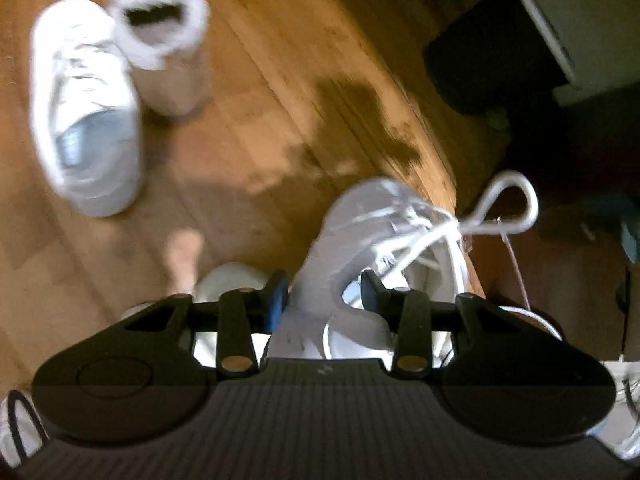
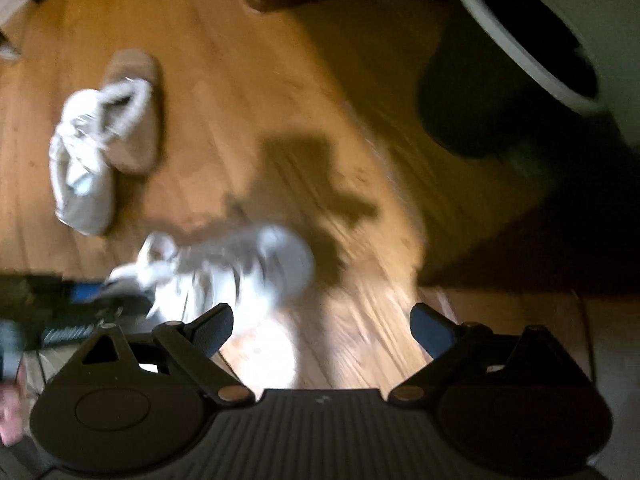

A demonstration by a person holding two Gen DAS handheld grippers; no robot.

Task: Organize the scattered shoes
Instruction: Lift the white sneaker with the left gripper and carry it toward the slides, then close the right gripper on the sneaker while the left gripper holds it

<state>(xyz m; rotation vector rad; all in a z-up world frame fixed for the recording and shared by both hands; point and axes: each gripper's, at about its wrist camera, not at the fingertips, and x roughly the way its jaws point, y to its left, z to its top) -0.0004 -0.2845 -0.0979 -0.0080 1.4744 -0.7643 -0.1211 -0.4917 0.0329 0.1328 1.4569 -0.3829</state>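
my left claw point(image 1: 324, 292) pinches a white sneaker point(image 1: 352, 240) by the side wall of its collar, one blue pad outside and the other inside the opening, with the toe pointing away from me and the laces point(image 1: 472, 216) flung out in a loop to the right. my right claw point(image 2: 322, 326) is spread wide with nothing between its fingers, hanging over the wooden floor point(image 2: 240, 100). further out, a second white sneaker point(image 1: 86, 112) lies on the floor to the upper left, touching a tan slipper with a fluffy white lining point(image 1: 164, 44). from the right wrist, the held sneaker shows as a blur at lower left, and a round white basket point(image 2: 560, 28) sits at the upper right, its inside dark.
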